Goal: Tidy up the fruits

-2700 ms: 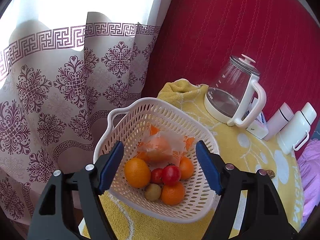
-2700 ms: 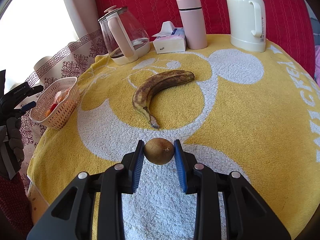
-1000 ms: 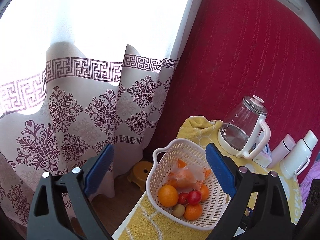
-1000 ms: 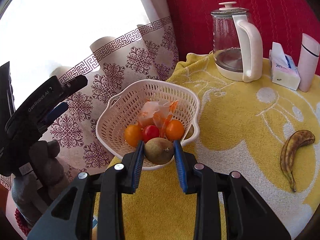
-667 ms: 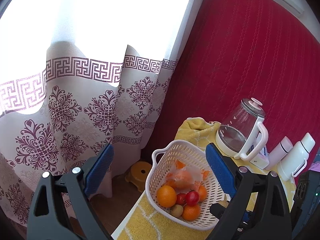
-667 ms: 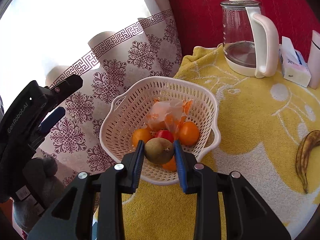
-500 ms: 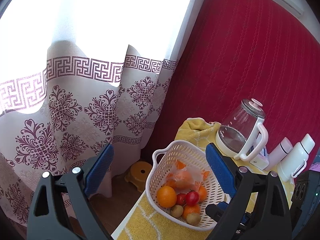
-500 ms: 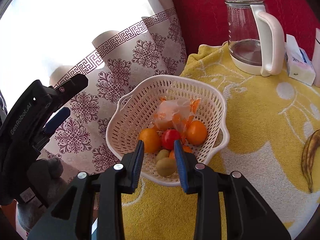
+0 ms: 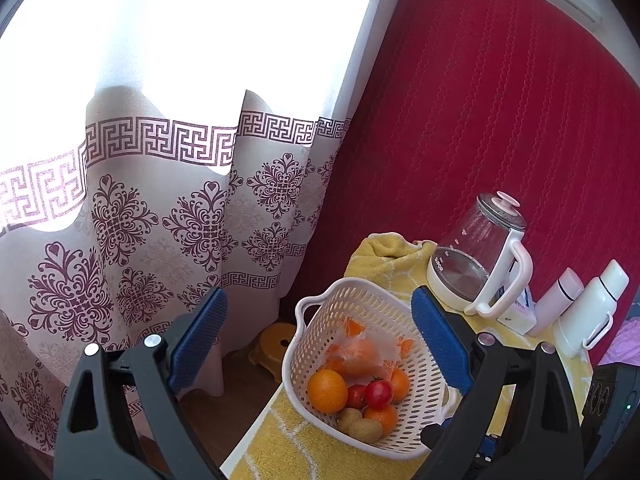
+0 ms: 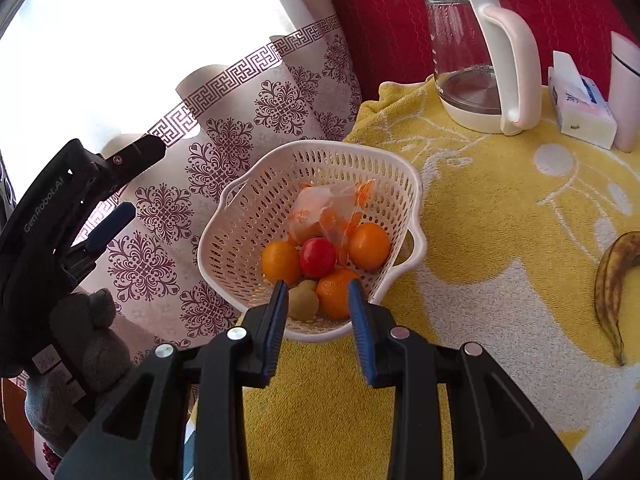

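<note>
Kiwis (image 10: 303, 300) lie at the near edge of the white perforated basket (image 10: 248, 216), just under the right tongs (image 10: 318, 308), whose jaws stand released and empty. Beside them sit oranges (image 10: 368, 246) and a red tomato (image 10: 318, 257). The left tongs (image 9: 316, 336) gape wide, empty, off the desk (image 10: 500, 216) edge. A spotted banana (image 10: 612, 280) lies well apart on the yellow towel
</note>
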The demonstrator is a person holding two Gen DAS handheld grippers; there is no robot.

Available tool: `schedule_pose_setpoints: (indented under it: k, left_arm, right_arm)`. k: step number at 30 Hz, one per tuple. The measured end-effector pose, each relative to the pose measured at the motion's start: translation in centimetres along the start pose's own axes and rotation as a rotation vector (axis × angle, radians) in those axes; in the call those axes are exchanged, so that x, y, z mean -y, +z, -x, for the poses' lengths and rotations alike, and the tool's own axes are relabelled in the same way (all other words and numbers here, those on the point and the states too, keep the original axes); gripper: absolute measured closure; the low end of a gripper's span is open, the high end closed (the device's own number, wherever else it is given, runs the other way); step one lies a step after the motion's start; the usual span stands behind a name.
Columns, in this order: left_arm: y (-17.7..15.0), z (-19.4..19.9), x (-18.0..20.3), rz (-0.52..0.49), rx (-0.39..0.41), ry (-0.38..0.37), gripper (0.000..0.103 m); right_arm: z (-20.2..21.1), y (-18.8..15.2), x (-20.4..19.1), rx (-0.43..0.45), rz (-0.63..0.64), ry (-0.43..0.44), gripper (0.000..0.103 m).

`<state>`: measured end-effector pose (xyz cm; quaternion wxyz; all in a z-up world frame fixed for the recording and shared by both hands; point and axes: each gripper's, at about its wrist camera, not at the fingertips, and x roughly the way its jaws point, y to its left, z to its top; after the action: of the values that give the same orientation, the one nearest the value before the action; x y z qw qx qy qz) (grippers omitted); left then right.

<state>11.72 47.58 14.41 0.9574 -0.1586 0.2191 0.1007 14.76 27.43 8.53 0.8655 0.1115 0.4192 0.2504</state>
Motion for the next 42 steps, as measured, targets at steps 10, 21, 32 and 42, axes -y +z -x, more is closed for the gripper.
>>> schedule_pose_setpoints:
  k: [10,21,32,42]
  left_arm:
    - [-0.4,0.0,1.7,-0.048,-0.001,-0.017,0.009]
    - [-1.2,-0.2,3.4,-0.100,-0.011,-0.028,0.009]
    - [-1.6,-0.2,4.3,-0.128,-0.014,-0.034,0.009]
    - [-2.1,-0.2,5.3,-0.163,-0.021,-0.043,0.009]
  right_arm:
    - [4.2,-3.0,4.8,0.031,-0.020,-0.061,0.071]
    - [7.9,-9.4,9.1,-0.021,-0.033,-0.090,0.071]
    - [9.2,-14.1,6.1,-0.060,0.113,-0.092,0.068]
    - [8.9,-14.8,5.8,-0.061,0.144,-0.109,0.059]
